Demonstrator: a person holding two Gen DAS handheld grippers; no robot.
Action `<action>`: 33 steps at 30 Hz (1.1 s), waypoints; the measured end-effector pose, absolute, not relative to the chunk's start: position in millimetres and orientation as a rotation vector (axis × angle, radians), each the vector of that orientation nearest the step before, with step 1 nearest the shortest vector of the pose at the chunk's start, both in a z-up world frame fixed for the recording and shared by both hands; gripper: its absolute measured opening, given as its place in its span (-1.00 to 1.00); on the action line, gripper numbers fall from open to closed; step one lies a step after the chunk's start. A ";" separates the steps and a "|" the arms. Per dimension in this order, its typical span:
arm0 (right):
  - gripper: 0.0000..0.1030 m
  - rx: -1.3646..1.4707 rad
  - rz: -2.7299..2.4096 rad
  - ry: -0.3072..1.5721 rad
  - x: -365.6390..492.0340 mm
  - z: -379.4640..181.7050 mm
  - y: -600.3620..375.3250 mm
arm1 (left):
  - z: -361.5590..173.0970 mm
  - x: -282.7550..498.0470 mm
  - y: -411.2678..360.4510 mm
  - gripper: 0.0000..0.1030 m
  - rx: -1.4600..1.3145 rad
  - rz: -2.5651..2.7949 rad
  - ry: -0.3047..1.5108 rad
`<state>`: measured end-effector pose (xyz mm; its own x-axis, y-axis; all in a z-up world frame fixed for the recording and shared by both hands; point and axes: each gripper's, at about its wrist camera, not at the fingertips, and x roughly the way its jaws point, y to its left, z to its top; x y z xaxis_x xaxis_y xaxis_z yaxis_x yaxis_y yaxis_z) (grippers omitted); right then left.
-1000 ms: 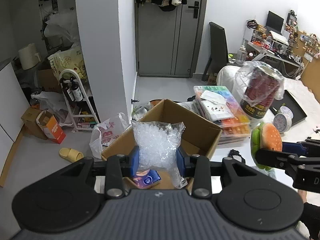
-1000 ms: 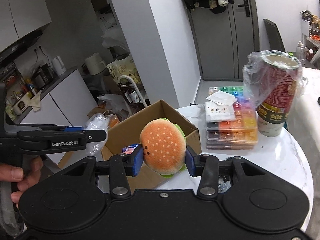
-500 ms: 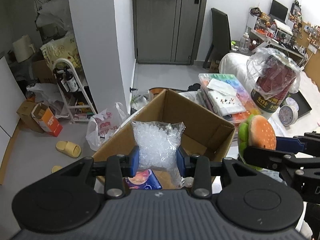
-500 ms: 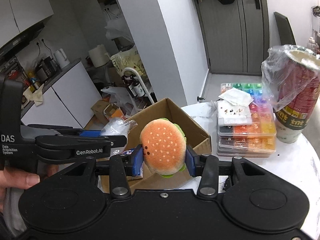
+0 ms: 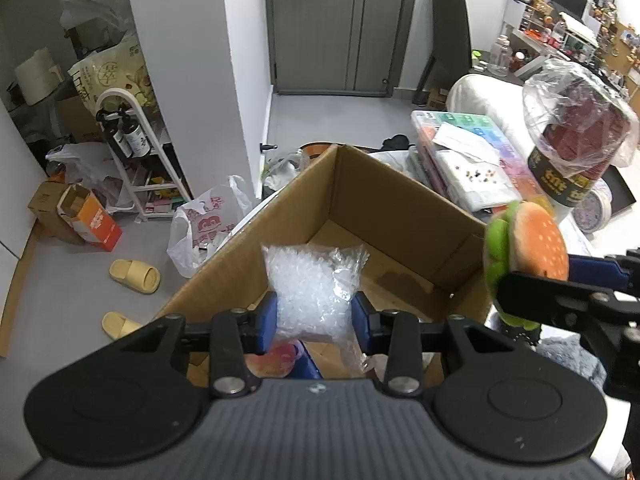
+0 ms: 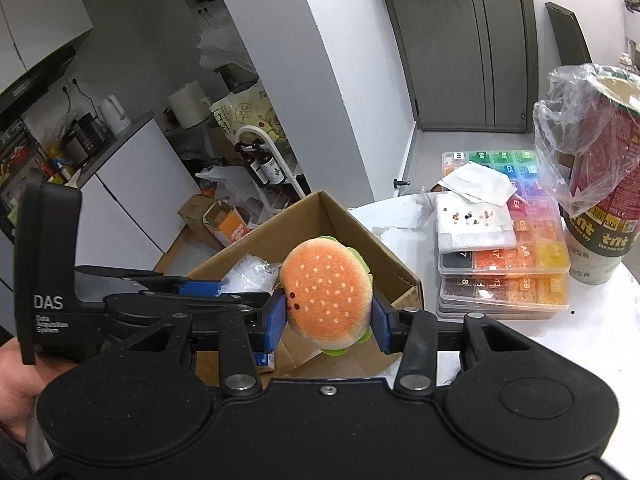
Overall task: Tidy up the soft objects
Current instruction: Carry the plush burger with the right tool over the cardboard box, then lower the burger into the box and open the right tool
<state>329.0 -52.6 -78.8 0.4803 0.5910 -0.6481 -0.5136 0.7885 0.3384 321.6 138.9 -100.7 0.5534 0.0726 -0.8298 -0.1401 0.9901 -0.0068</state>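
My left gripper is shut on a clear plastic bag of white pellets and holds it above the open cardboard box. My right gripper is shut on a plush hamburger with an orange bun and green lettuce, above the box's near right corner. The hamburger also shows at the right of the left wrist view. The pellet bag shows in the right wrist view. A blue packet lies on the box floor, partly hidden.
A stack of colourful bead organizer trays sits on the white table, with a bagged red tube beside it. Left of the table the floor holds yellow slippers, bags and a white rack.
Both grippers have moved forward and down toward the box, which now looks larger and closer. The hamburger has come over the box's right corner. Both grips are unchanged.
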 end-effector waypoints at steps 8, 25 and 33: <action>-0.15 0.115 0.678 0.845 332.9 -82.5 -46.6 | -90.8 312.4 148.4 -0.03 -0.108 0.154 0.933; -0.05 0.035 0.687 0.881 349.6 -91.1 -5.8 | -71.5 269.2 168.6 0.10 -0.204 0.251 0.880; 0.95 0.030 0.633 0.837 339.1 -81.5 -11.4 | -64.5 251.9 166.6 0.33 -0.229 0.290 0.824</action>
